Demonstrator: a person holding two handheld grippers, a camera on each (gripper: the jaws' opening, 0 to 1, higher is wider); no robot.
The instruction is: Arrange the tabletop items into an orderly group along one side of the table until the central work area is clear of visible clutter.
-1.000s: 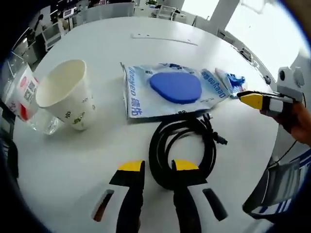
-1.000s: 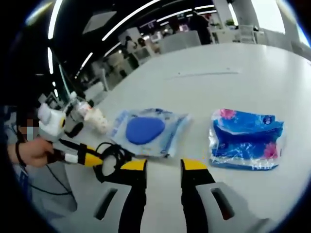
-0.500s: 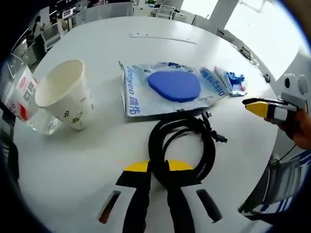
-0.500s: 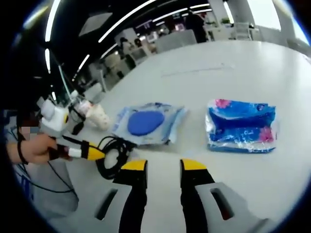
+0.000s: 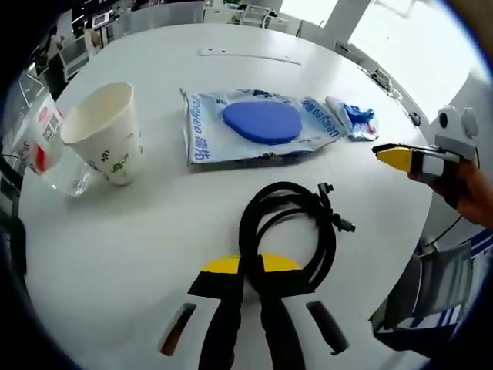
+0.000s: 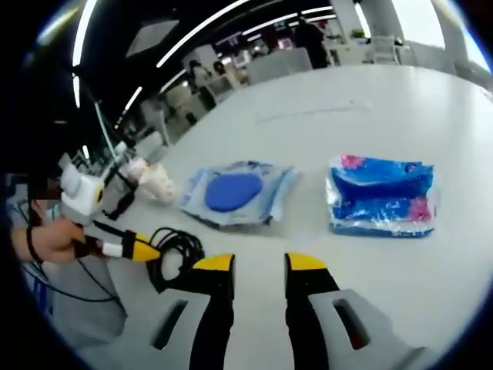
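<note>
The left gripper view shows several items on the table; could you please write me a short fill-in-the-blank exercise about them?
1. The left gripper has its jaws shut on the coiled black ____.
2. The paper cup stands upright beside a clear ____ with a red label.
3. The wipes pack has a flap coloured ____.
4. In the right gripper view, the right gripper has its jaws ____, holding nothing.

Missing words: cable; bottle; blue; open

coiled black cable (image 5: 286, 231) lies flat, near edge pinched by left tongs (image 5: 251, 266).
</note>
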